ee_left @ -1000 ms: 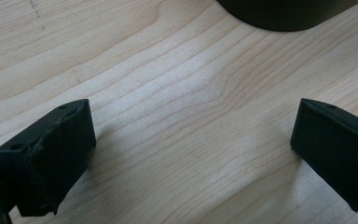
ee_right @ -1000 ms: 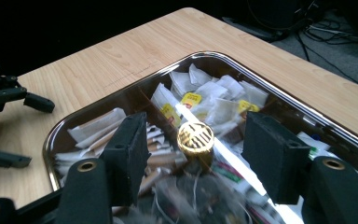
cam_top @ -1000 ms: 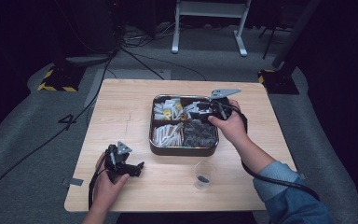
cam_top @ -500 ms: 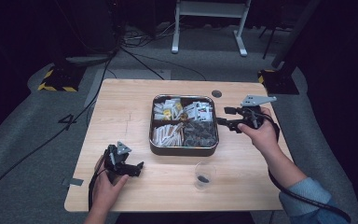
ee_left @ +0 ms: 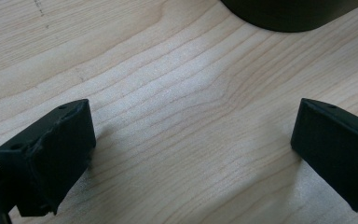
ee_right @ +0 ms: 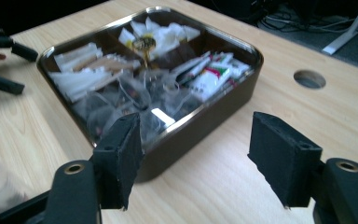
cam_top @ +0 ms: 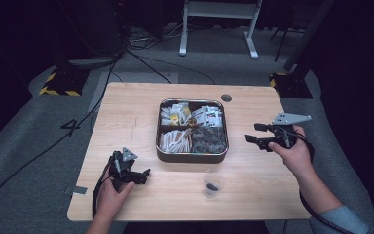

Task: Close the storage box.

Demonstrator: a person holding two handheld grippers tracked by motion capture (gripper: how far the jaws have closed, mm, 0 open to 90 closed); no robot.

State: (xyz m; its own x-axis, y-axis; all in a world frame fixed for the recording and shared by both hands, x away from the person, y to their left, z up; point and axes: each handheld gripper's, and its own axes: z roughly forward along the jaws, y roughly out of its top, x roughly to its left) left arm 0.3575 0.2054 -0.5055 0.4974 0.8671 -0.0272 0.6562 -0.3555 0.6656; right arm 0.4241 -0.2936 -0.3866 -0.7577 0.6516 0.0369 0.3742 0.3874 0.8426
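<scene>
Change: the right gripper [cam_top: 259, 135] had left the tin [cam_top: 193, 152]; a second earlier it was over the tin's right compartments, half a second earlier just past its right rim, and by this moment it hung clear to the right, above bare table [cam_top: 126, 112].
Meaning: it came away with nothing, so the pick from the tin looked either done or given up; a dark bit already lay in the cup [cam_top: 213, 182], which may be where the packets were going.
Right gripper: jaws were spread wide with nothing between them, pointed back at the tin from its right side.
Right hand [cam_top: 292, 152]: it was raised off the table, wrist level, forearm coming in from the lower right.
Left gripper [cam_top: 141, 174]: unmoved near the front left, jaws wide apart over bare wood, nothing held.
Tin: it sat mid-table, its four compartments full of packets and sachets.
Cup: it stood just in front of the tin, apart from it.
</scene>
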